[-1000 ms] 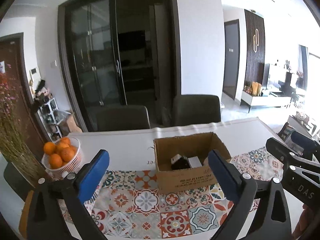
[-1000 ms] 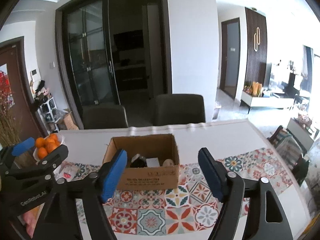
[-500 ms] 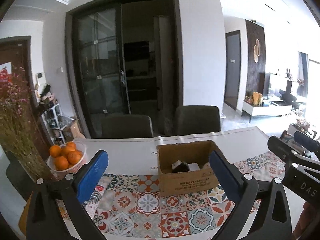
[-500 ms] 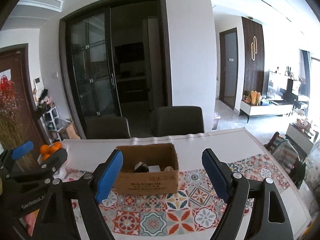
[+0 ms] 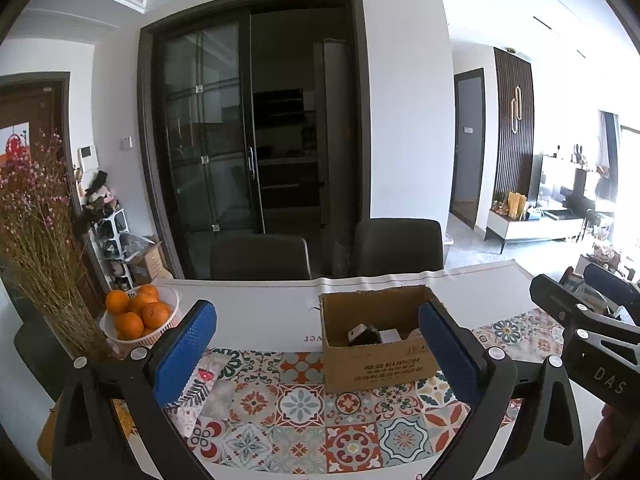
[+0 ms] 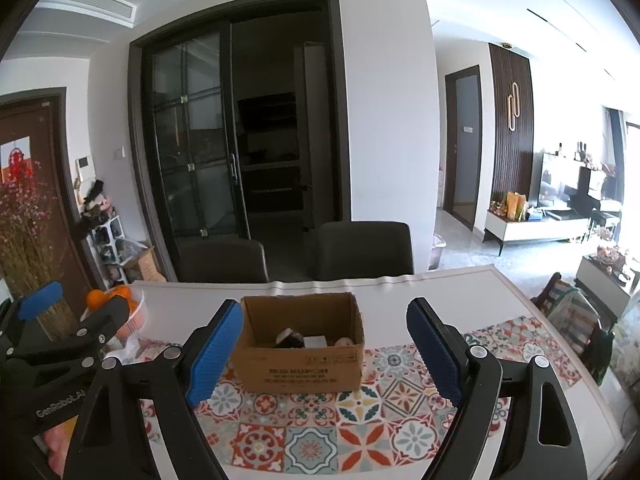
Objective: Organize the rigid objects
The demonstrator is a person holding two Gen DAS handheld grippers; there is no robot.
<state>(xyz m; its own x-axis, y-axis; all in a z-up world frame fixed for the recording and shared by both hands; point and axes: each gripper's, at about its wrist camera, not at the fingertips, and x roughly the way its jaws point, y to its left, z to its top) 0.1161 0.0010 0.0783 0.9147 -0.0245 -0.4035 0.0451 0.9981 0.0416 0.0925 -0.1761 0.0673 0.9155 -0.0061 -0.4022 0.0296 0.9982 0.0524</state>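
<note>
Cardboard box, left wrist view: your open cardboard box (image 5: 380,344) sits on the patterned tile runner (image 5: 304,412), right of centre and beyond your fingers; its front wall bears dark print.
Box contents, left wrist view: a dark item with a pale top (image 5: 363,334) and a white block (image 5: 390,335) lie inside; you cannot tell what they are.
Left gripper: your left gripper (image 5: 318,354) is held above the near table edge, blue pads (image 5: 185,350) spread wide, nothing between them.
Left side of table: a white basket of oranges (image 5: 138,316) stands far left, just beside a bunch of dried flowers (image 5: 38,248).
Right edge: your right gripper shows as a black body at the right border.

Cardboard box, right wrist view: the box (image 6: 300,344) lies centred between your pads, on the runner (image 6: 344,420), with the same dark and white items inside plus a pale round one (image 6: 345,341).
Right gripper: your right gripper (image 6: 324,354) is spread wide and holds nothing.
Far side: two dark chairs (image 6: 364,250) stand behind the table (image 6: 440,292).
Left edge: your left gripper partly hides the oranges (image 6: 108,296).
</note>
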